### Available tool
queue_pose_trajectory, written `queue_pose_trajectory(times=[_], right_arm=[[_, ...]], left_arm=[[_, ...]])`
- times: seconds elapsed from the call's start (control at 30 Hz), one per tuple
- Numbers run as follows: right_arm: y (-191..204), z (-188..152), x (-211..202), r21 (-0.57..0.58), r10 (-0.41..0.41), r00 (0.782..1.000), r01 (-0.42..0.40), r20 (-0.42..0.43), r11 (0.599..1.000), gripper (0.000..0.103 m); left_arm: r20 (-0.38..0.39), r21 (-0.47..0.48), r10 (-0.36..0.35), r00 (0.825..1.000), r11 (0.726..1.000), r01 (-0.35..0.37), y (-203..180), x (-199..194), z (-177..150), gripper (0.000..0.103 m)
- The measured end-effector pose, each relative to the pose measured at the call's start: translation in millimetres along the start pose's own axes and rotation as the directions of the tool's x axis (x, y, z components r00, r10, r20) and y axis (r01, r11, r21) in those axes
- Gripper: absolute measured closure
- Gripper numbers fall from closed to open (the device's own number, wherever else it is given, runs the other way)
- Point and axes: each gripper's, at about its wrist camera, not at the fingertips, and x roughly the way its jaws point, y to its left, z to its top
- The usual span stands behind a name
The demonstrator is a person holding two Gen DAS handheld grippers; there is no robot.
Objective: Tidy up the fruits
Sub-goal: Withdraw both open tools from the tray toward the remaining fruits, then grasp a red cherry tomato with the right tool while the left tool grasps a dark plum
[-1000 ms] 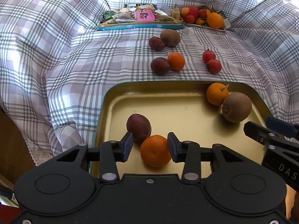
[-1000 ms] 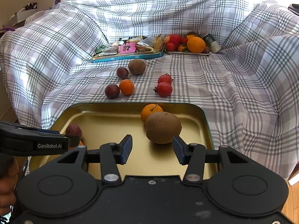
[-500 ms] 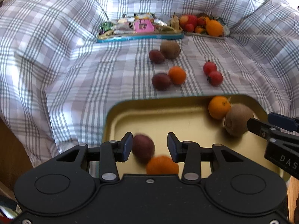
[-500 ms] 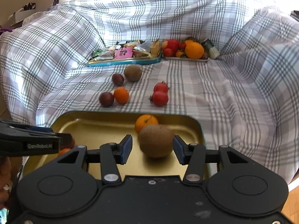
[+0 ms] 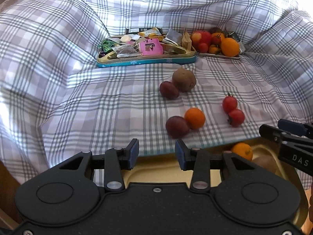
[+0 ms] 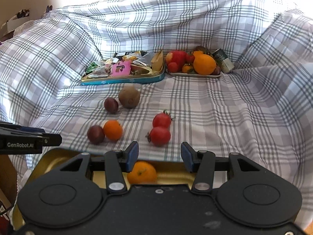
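Checked grey-and-white cloth [image 5: 82, 105] covers the soft seat and its raised back, and the fruit lies loose on it beyond both tools. Left gripper [image 5: 156, 152] hangs with its blue-padded fingers [image 5: 133, 152] apart and nothing between them; just past its right fingertip sit a dark plum [image 5: 177, 126] and a small orange [image 5: 194, 118], touching each other. Farther out along the same line a second plum [image 5: 169, 90] leans against a brown kiwi [image 5: 184, 79], and off to the right of the fingers two red tomatoes [image 5: 233, 110] lie pressed together. Right gripper [image 6: 159, 157] likewise has its fingers [image 6: 133, 155] spread and empty; the nearer tomato rests just ahead of the gap. Beneath both tools is a gold tray [image 5: 168, 169], and an orange with a stem [image 6: 141, 172] lies in it directly under the right gripper's left finger. Far ahead, against the back of the seat, a blue-rimmed tin [image 5: 146, 60] holds wrapped snacks, and beside it a flat dish [image 5: 219, 55] is piled with more fruit.
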Motion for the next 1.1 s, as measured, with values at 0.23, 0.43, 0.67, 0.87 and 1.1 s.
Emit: queue_pose_trajectory(times=[0.23,0.43,0.67,0.87,1.1], right_arm=[[-3.9,14.6,32.2,-0.015,0.035,0.999,-0.036,-0.027,0.999,0.052],[-2.6,19.8,57.9,-0.013,0.056,0.996,-0.057,-0.066,0.998,0.052],[2.2,18.2,79.8,-0.022,0.013,0.996,-0.015,-0.091,1.0,0.048],[-1.6,16.2,97.6,0.019,0.0,0.993,0.003,-0.122,1.0,0.048],[-3.6,15.8,105.0,0.032,-0.001,0.989,0.006,-0.145,0.999,0.049]], left_arm=[[0.019,0.061,-0.005,1.0,0.998,0.004,-4.4,14.4,8.1,0.054],[0.007,0.065,-0.051,0.999,0.997,0.05,-3.5,19.3,5.2,0.054],[0.016,0.081,-0.062,0.998,0.995,0.06,-4.5,23.2,1.8,0.054],[0.028,0.079,-0.076,0.997,0.994,0.074,-4.8,27.4,0.5,0.054],[0.027,0.057,-0.083,0.996,0.995,0.081,-4.8,33.9,-2.5,0.054]])
